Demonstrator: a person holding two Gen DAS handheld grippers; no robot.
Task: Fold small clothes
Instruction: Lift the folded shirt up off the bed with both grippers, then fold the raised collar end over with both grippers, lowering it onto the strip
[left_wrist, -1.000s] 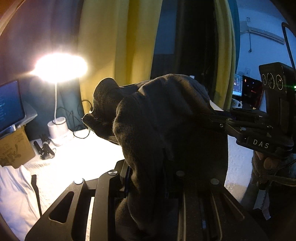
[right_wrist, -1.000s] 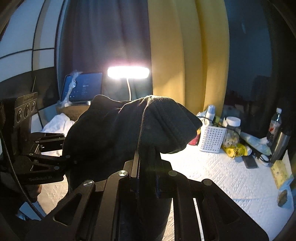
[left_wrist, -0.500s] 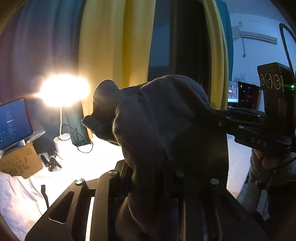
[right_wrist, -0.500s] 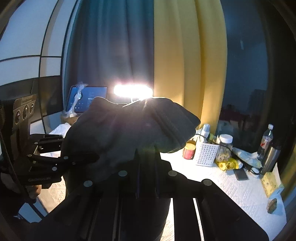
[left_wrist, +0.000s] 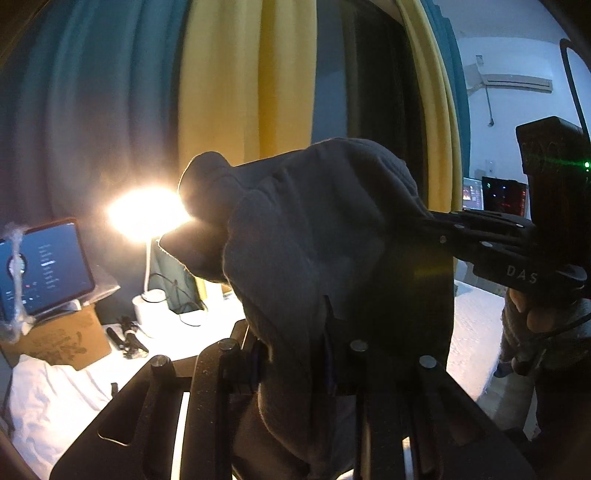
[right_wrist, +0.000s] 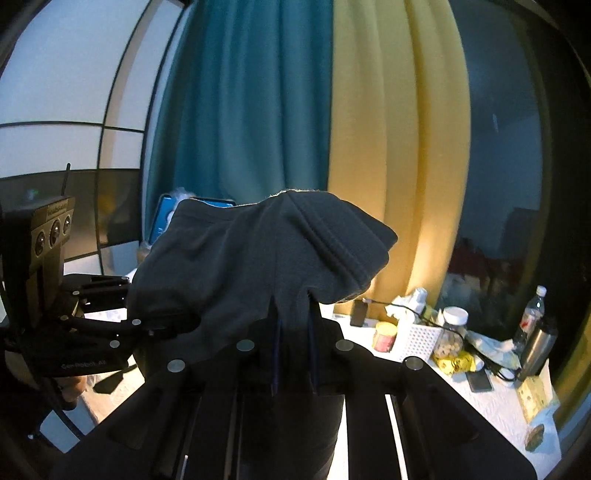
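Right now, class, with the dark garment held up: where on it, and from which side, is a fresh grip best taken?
On the free corner flap of the dark garment, from the side, beyond the right hand-held gripper; it juts out clear of both.

The dark grey garment (right_wrist: 236, 258) is soft, matt knit cloth with a faintly fuzzy nap and a ribbed, stitched hem. The left gripper (left_wrist: 295, 354) and the right gripper (right_wrist: 293, 332), both clamped on it, look like matt black plastic set with small shiny metal pins. Below the garment, the table cover (right_wrist: 491, 406) is white and embossed, like textured paper or cloth. Behind the garment hang smooth matt cloth curtains (right_wrist: 388, 129). Right of it stand a clear plastic bottle (right_wrist: 532, 314) and a brushed-metal flask (right_wrist: 537, 347).
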